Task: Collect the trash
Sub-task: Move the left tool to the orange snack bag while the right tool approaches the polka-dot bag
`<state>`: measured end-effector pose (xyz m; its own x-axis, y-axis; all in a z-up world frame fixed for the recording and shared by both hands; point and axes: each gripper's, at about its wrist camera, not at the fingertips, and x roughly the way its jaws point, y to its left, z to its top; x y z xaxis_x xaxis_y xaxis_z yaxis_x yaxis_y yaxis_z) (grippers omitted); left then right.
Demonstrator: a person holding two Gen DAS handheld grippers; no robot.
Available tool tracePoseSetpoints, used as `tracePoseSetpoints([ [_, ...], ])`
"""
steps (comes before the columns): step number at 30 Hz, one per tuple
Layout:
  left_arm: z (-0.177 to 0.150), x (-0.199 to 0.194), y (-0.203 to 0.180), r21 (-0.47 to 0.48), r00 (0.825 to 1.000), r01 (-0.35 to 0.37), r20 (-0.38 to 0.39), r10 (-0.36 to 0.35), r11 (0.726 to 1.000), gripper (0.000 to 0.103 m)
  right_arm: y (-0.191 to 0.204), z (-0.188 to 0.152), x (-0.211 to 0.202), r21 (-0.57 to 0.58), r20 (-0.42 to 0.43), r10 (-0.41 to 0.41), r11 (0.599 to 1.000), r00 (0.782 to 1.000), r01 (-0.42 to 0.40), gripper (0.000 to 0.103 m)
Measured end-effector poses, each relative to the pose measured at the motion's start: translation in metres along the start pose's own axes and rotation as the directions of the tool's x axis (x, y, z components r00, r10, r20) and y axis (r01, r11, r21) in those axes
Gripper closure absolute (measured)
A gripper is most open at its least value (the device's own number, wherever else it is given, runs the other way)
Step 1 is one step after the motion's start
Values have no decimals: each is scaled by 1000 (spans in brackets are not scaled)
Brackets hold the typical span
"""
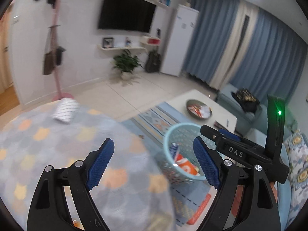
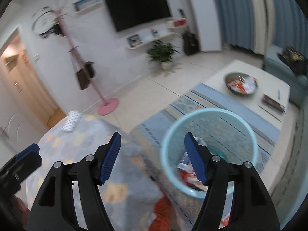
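Both black tongs with blue pads, left gripper [image 1: 154, 161] and right gripper [image 2: 153, 157], gape wide, grasping nothing. Just beyond their right pads stands a pale-blue mesh plastic wastebasket [image 2: 240, 123] holding crumpled wrappers [image 1: 184, 164].

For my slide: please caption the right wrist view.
Open right gripper above a light blue mesh wastebasket containing wrappers.

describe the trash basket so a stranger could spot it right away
On the striped blue rug beside the white coffee table stands the basket. It is a pale blue round tub with lattice walls, wrappers inside, and the only open-topped container on the floor.
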<state>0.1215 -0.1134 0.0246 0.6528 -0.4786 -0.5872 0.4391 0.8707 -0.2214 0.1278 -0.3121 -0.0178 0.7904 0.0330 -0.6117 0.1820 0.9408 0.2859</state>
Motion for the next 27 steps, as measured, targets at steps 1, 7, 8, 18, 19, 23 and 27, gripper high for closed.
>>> tracePoseSetpoints([
  [1, -1, -9, 9, -14, 1000, -12, 11, 13, 1000, 21, 7, -2, -1, -14, 2, 14, 1000, 1000, -14, 38],
  [7, -24, -55, 70, -148, 993, -103, 34, 109, 984, 21, 75, -23, -4, -168, 32, 56, 984, 998, -50, 39],
  [8, -29, -61, 80, -171, 992, -117, 27, 123, 978, 21, 85, -27, -4, -191, 30, 69, 980, 997, -63, 42],
  [18, -77, -141, 155, -333, 953, -294, -25, 303, 896, 22, 191, -36, 2, -311, -39, 235, 921, 971, -236, 43],
  [19, -82, -146, 160, -327, 950, -303, -36, 309, 895, 22, 201, -38, 2, -322, -45, 253, 912, 966, -254, 43],
  [23, -107, -146, 168, -308, 955, -298, -83, 286, 904, 21, 225, -50, 0, -378, -62, 285, 881, 957, -286, 43],
  [27, -136, -109, 164, -281, 965, -247, -164, 207, 927, 21, 220, -55, 5, -375, -70, 260, 888, 963, -267, 43],
])
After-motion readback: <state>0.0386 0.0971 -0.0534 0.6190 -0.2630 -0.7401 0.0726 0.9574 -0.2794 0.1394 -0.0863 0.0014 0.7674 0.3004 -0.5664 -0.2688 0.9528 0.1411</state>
